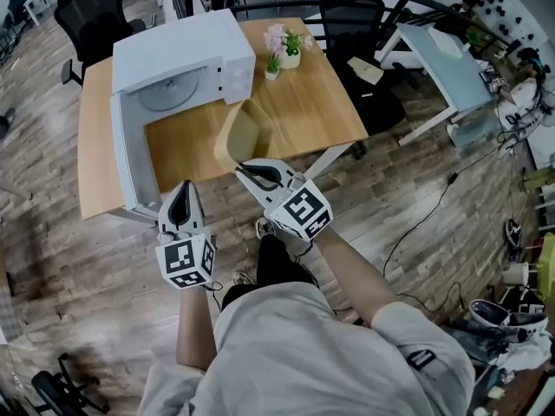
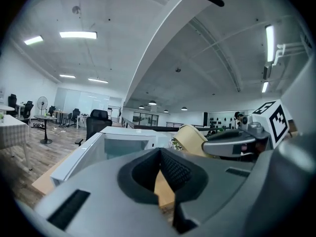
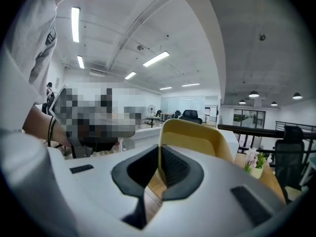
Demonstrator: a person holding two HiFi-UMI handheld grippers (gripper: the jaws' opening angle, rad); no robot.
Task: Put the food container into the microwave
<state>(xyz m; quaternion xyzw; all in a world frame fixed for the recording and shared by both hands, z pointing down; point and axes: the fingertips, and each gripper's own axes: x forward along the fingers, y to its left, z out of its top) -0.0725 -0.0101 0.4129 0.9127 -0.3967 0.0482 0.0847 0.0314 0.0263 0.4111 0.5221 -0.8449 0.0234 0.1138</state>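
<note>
A white microwave stands on the wooden table with its door swung wide open toward me. The pale yellow food container hangs tilted over the table in front of the microwave's open cavity. My right gripper is shut on its near rim; in the right gripper view the container's wall rises between the pads. My left gripper is shut and holds nothing, close to the door's near end. The left gripper view shows the microwave ahead and the container to the right.
Two small flower pots sit at the table's far edge beside the microwave. Black office chairs stand behind the table. A glass-topped desk is at the right, with cables and clutter on the floor.
</note>
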